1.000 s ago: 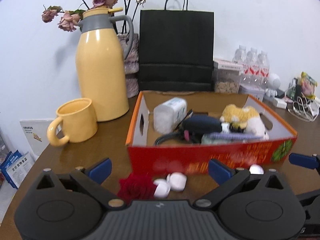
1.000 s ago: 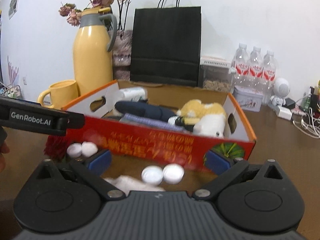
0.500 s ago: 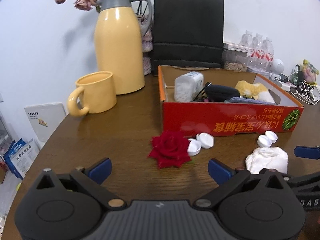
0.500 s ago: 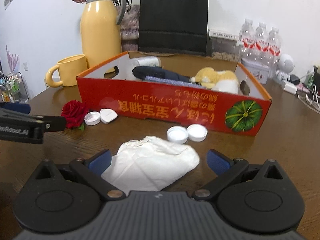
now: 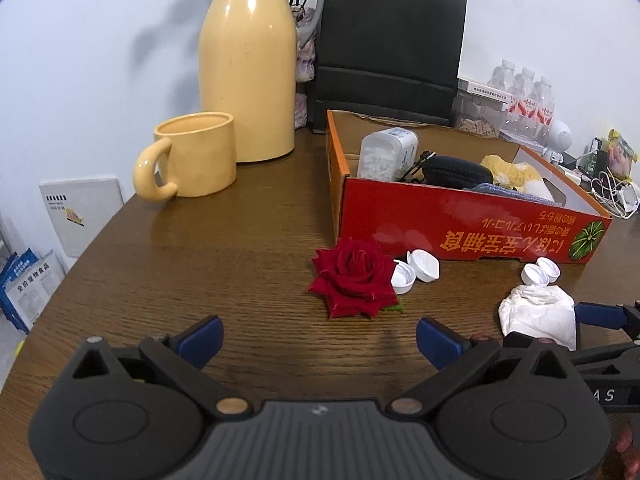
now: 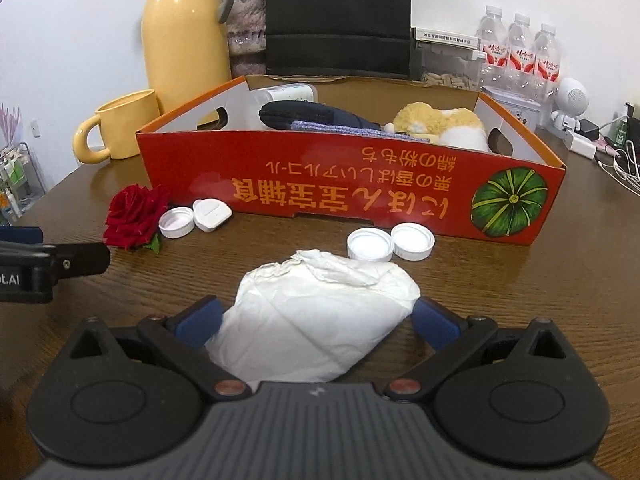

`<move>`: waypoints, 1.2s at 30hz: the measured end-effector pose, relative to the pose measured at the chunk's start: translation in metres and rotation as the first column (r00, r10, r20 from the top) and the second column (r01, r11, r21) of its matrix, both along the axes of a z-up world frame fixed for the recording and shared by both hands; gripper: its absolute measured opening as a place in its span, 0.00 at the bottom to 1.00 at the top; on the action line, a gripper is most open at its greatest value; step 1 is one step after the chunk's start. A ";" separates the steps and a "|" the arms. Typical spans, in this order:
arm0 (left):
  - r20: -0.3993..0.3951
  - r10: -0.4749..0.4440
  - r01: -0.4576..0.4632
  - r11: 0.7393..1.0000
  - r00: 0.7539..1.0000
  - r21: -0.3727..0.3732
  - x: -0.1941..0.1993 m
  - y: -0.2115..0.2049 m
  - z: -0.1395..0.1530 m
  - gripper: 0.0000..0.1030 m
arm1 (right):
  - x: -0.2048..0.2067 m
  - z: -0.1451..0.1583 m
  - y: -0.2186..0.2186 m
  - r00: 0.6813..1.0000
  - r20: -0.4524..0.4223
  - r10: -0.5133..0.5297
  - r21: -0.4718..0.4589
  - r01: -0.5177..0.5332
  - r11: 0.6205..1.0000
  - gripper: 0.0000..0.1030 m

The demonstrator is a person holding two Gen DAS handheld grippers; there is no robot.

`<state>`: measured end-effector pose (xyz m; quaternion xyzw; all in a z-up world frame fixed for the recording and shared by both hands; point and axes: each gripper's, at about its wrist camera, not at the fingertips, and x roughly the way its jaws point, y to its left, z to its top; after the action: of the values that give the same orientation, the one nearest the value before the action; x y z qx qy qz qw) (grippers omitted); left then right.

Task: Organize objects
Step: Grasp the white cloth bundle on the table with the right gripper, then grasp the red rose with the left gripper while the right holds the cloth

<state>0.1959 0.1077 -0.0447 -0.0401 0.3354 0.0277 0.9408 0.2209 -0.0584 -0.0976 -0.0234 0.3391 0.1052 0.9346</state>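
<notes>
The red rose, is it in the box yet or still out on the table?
Out. The red rose lies on the table beside the red box, near two white caps.

Each handheld gripper has a matte black plastic body. The left gripper [image 5: 319, 338] shows a ribbed dark-grey centre panel with a small pale mark at its top edge, flanked by two round black housings, each with a raised disc. Angular black linkage arms run forward from two copper-coloured pivot pins to blue fingertip pads [image 5: 201, 335], and small silver screws sit at the triangular corners. The right gripper [image 6: 316, 322] is built the same way, with blue pads [image 6: 434, 320] and reddish-copper pins. Seen from the right camera, the left gripper's side bar carries white lettering ending in ".AI" and a small screw.
</notes>
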 end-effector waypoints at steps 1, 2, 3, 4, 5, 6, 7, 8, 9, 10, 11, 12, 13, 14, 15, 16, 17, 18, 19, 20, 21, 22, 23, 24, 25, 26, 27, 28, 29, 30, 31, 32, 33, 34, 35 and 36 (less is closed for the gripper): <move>0.001 0.002 -0.002 1.000 1.000 -0.004 0.000 0.001 0.000 1.00 | 0.000 0.000 -0.001 1.000 0.000 0.000 0.002 0.000 1.000 1.00; 0.002 0.005 -0.005 1.000 1.000 -0.008 0.000 0.002 0.000 1.00 | 0.000 0.000 -0.001 1.000 -0.001 0.003 0.004 -0.003 1.000 1.00; 0.002 0.007 -0.007 1.000 1.000 -0.012 0.000 0.002 0.000 1.00 | -0.001 0.000 -0.001 1.000 -0.001 0.006 0.007 -0.006 1.000 0.99; 0.001 0.008 -0.008 1.000 1.000 -0.015 0.000 0.003 0.000 1.00 | -0.001 0.001 -0.001 1.000 0.001 0.010 0.007 -0.010 1.000 0.97; -0.001 0.010 -0.010 1.000 1.000 -0.017 0.000 0.003 -0.001 1.00 | -0.002 0.001 -0.001 1.000 0.004 0.014 0.007 -0.014 1.000 0.93; -0.003 0.013 -0.013 1.000 1.000 -0.016 0.000 0.003 -0.001 1.00 | -0.003 0.002 -0.001 1.000 0.008 0.020 0.010 -0.020 1.000 0.90; -0.004 0.014 -0.014 1.000 1.000 -0.015 0.000 0.003 -0.001 1.00 | -0.005 0.002 -0.002 1.000 0.015 0.027 0.013 -0.027 1.000 0.86; -0.004 0.015 -0.015 1.000 1.000 -0.014 0.000 0.002 -0.001 1.00 | -0.006 0.003 -0.002 0.999 0.018 0.029 0.014 -0.029 0.999 0.84; -0.005 0.015 -0.015 1.000 1.000 -0.012 0.000 0.002 -0.001 1.00 | -0.007 0.003 -0.002 0.999 0.020 0.029 0.017 -0.029 0.999 0.83; -0.005 0.014 -0.015 1.000 1.000 -0.009 0.000 0.002 -0.001 1.00 | -0.007 0.004 -0.004 0.999 0.023 0.028 0.023 -0.028 0.999 0.79; -0.007 0.013 -0.013 1.000 1.000 -0.006 0.001 0.002 -0.002 1.00 | -0.008 0.004 -0.005 0.999 0.027 0.026 0.030 -0.027 0.999 0.73; -0.009 0.012 -0.012 1.000 1.000 -0.003 0.001 0.001 -0.002 1.00 | -0.009 0.005 -0.007 0.999 0.030 0.027 0.040 -0.028 0.999 0.69; -0.012 0.012 -0.012 1.000 1.000 0.002 0.002 0.000 -0.002 1.00 | -0.011 0.005 -0.009 0.999 0.035 0.035 0.049 -0.036 0.998 0.67; -0.016 0.013 -0.013 1.000 1.000 0.007 0.003 -0.001 -0.003 1.00 | -0.012 0.005 -0.009 0.999 0.036 0.037 0.048 -0.039 0.998 0.67; -0.019 0.013 -0.013 1.000 1.000 0.013 0.003 -0.002 -0.004 1.00 | -0.012 0.005 -0.009 0.999 0.036 0.041 0.048 -0.043 0.998 0.66; -0.023 0.014 -0.014 1.000 1.000 0.017 0.004 -0.002 -0.005 1.00 | -0.013 0.006 -0.010 0.998 0.036 0.042 0.050 -0.044 0.998 0.66; -0.024 0.016 -0.016 1.000 1.000 0.020 0.004 -0.003 -0.005 1.00 | -0.013 0.006 -0.010 0.998 0.036 0.042 0.053 -0.044 0.998 0.66; -0.023 0.017 -0.017 1.000 1.000 0.020 0.004 -0.003 -0.005 1.00 | -0.013 0.006 -0.011 0.998 0.037 0.041 0.056 -0.043 0.998 0.65; -0.021 0.018 -0.018 1.000 1.000 0.020 0.005 -0.003 -0.005 1.00 | -0.013 0.006 -0.011 0.998 0.040 0.042 0.057 -0.044 0.997 0.58; -0.021 0.019 -0.019 1.000 1.000 0.019 0.005 -0.003 -0.004 1.00 | -0.014 0.006 -0.011 0.998 0.046 0.043 0.060 -0.045 0.997 0.40; -0.021 0.018 -0.018 1.000 1.000 0.020 0.006 -0.004 -0.003 1.00 | -0.015 0.007 -0.011 0.998 0.049 0.043 0.060 -0.046 0.997 0.40; -0.022 0.015 -0.014 1.000 1.000 0.022 0.007 -0.005 -0.003 1.00 | -0.015 0.007 -0.011 0.998 0.050 0.046 0.062 -0.049 0.997 0.40; -0.022 0.011 -0.011 1.000 1.000 0.026 0.008 -0.006 -0.002 1.00 | -0.015 0.007 -0.012 0.998 0.050 0.048 0.064 -0.051 0.997 0.39; -0.021 0.008 -0.007 0.999 1.000 0.033 0.009 -0.008 -0.001 1.00 | -0.015 0.007 -0.013 0.998 0.050 0.050 0.067 -0.054 0.996 0.39; -0.019 0.004 -0.003 0.999 1.000 0.045 0.010 -0.009 0.001 1.00 | -0.016 0.007 -0.013 0.997 0.051 0.055 0.072 -0.058 0.996 0.39; -0.017 0.001 0.000 0.999 1.000 0.054 0.011 -0.011 0.002 1.00 | -0.016 0.007 -0.015 0.997 0.052 0.057 0.078 -0.061 0.995 0.41; -0.015 -0.001 0.002 0.998 1.000 0.060 0.012 -0.011 0.003 1.00 | -0.016 0.007 -0.016 0.997 0.054 0.057 0.084 -0.062 0.995 0.44; -0.012 -0.004 0.004 0.998 1.000 0.065 0.013 -0.012 0.004 1.00 | -0.016 0.008 -0.016 0.997 0.056 0.056 0.093 -0.061 0.994 0.58; -0.011 -0.004 0.005 0.998 1.000 0.070 0.015 -0.012 0.004 1.00 | -0.016 0.009 -0.016 0.997 0.057 0.054 0.095 -0.059 0.994 0.83; -0.014 -0.003 0.004 0.997 1.000 0.076 0.017 -0.012 0.005 1.00 | -0.016 0.010 -0.015 0.997 0.060 0.052 0.090 -0.057 0.994 0.92; -0.018 -0.006 0.007 0.997 1.000 0.081 0.021 -0.013 0.004 1.00 | -0.016 0.011 -0.012 0.996 0.070 0.053 0.077 -0.058 0.995 0.96; -0.024 -0.008 0.010 0.997 1.000 0.083 0.025 -0.013 0.004 1.00 | -0.017 0.012 -0.009 0.995 0.078 0.062 0.062 -0.067 0.996 0.96; -0.032 -0.007 0.010 0.996 0.999 0.084 0.029 -0.013 0.003 0.99 | -0.016 0.013 -0.005 0.995 0.075 0.071 0.050 -0.075 0.996 0.97; -0.041 -0.007 0.010 0.996 0.999 0.084 0.033 -0.013 0.001 0.99 | -0.014 0.013 -0.002 0.995 0.070 0.073 0.041 -0.076 0.996 0.98; -0.046 -0.009 0.012 0.997 0.999 0.082 0.036 -0.014 0.000 0.97 | -0.012 0.013 0.000 0.995 0.065 0.070 0.032 -0.072 0.997 0.99; -0.047 -0.009 0.013 0.997 0.999 0.080 0.039 -0.013 -0.001 0.95 | -0.010 0.012 0.003 0.996 0.060 0.069 0.023 -0.071 0.997 1.00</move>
<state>0.2350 0.0943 -0.0458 0.0004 0.3562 0.0368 0.9337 0.2113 -0.0555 -0.0855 -0.0265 0.3087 0.1414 0.9402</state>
